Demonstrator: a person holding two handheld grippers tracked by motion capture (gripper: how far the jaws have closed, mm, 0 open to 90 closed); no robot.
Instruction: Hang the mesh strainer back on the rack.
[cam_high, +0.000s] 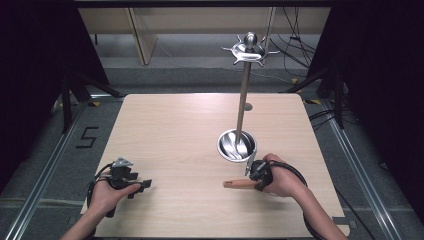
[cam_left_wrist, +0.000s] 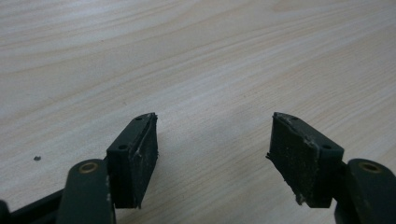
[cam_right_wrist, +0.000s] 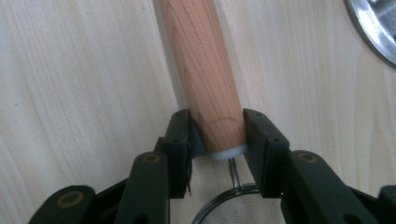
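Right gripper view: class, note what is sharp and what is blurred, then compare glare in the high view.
Right gripper view: wooden handle sharp between the right claw, mesh strainer soft at the bottom edge. High view: steel bowl and rack top glint brightly, surroundings dark.

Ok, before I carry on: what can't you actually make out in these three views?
- Strainer head: cut off by the right gripper view's bottom edge and hidden behind the right gripper; in the high view the hand covers it.
- Contents of the stand's bowl: too small and glary in the high view.
- Left gripper: jaws apart over bare table.
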